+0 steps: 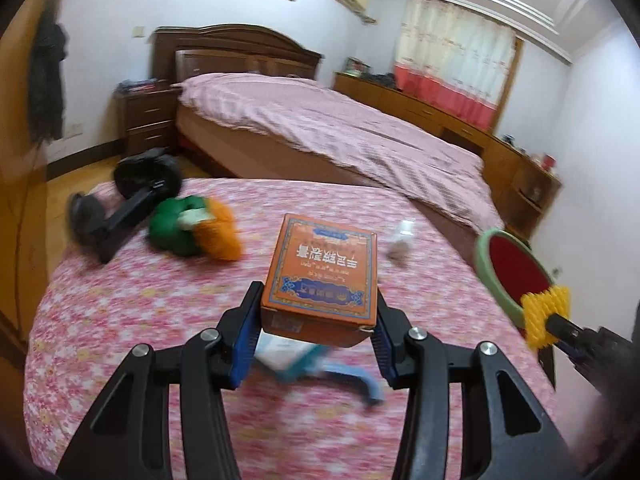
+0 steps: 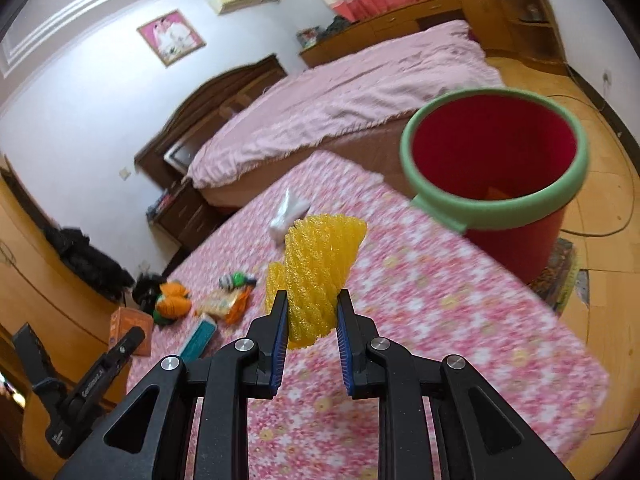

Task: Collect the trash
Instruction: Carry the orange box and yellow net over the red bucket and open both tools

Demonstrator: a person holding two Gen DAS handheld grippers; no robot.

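Gripping a yellow foam net [image 2: 316,276] in my right claw [image 2: 312,320], tilted downward above the flowered table [image 2: 440,312], I see the red bucket [image 2: 516,236] at two o'clock. My left claw [image 1: 318,312] clamps an orange box [image 1: 324,272], which only its own view shows closely.

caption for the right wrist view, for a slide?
Right gripper, jaws shut on yellow foam netting, above the floral tablecloth, with the red bin ahead.
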